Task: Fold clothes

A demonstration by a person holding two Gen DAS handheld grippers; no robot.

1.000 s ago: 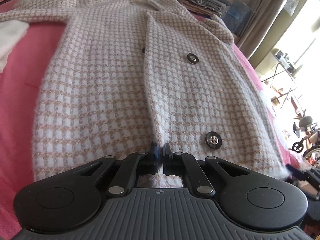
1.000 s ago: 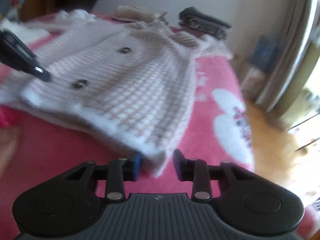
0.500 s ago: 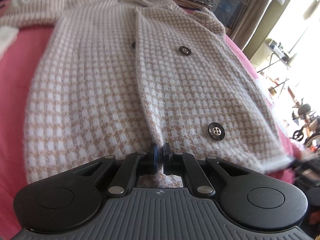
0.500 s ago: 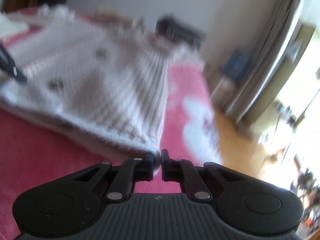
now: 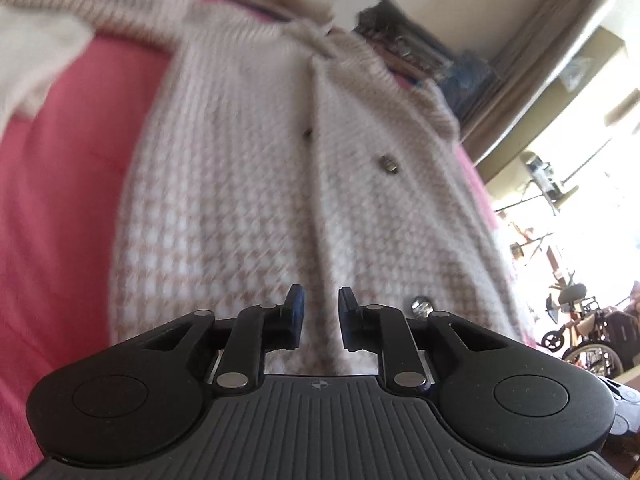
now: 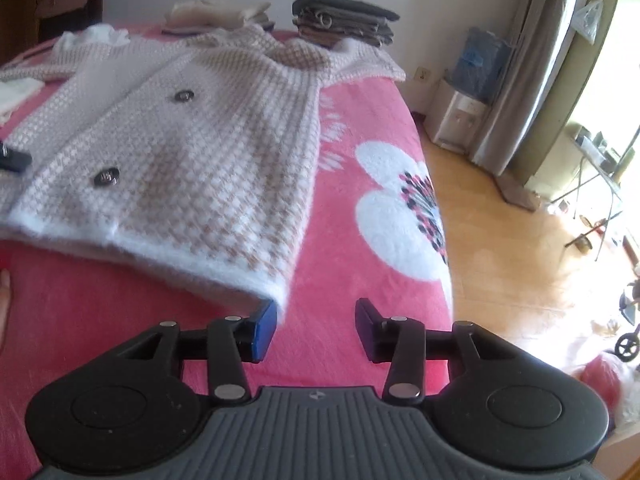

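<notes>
Checked coat (image 6: 192, 152) beyond right hand-held gripper (image 6: 316, 322)

Motion blur smears the checked coat (image 5: 256, 184); the left claw's (image 6: 12, 159) tip alone shows.

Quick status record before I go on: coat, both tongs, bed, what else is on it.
coat: checked, buttoned, spread flat on the bed, hem toward the cameras
bed: pink cover with a white flower
left tongs: jaws just opened, apart over the hem at the front opening; coat lies between them, not pinched
right tongs: jaws just opened, wide apart at the hem's right corner; nothing between them
buttons: two in the right view, lower, upper
stacks: dark pile and pale pile at the far edge
</notes>
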